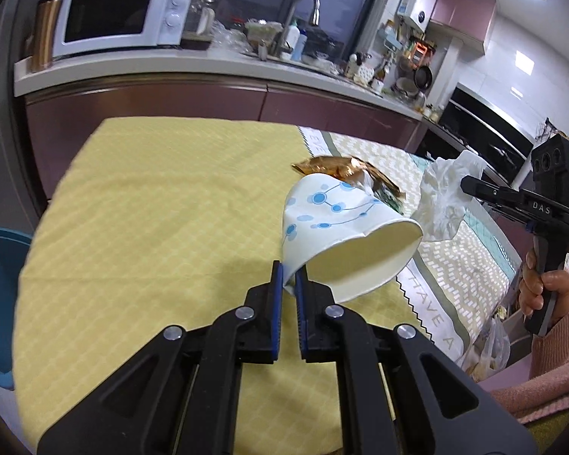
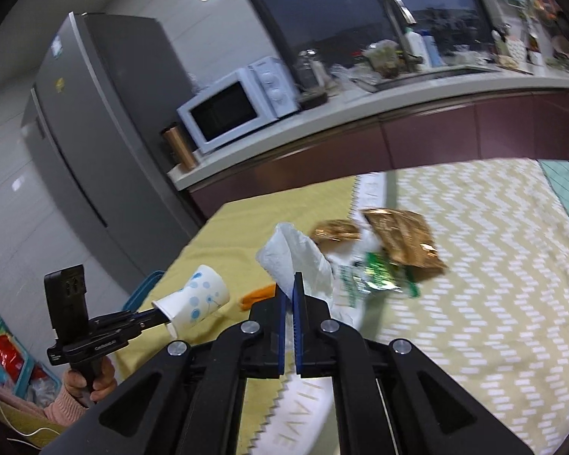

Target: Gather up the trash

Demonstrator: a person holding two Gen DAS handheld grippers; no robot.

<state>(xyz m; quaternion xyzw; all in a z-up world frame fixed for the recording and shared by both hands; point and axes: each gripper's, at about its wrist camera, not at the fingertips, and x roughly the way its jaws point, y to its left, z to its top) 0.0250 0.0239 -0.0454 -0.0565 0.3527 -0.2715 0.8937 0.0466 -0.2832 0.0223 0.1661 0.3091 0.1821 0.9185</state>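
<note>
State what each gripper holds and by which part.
Left gripper: paper cup, pinched by its rim wall, one jaw inside. Right gripper: crumpled tissue, pinched at its lower edge.

Both tools are matte black plastic: the left gripper (image 1: 289, 278) and right gripper (image 2: 289, 291) each have two flat fingers lined with ribbed blue pads (image 1: 278, 311), joined to angular link arms by round silver screws (image 1: 244, 313). The right one carries white "DAS" lettering, a boxy top block with round holes and a small green light, and a grey-striped pistol handle. The hand (image 1: 538, 284) on it shows bare skin and a pink knitted sleeve (image 1: 554, 345).
</note>
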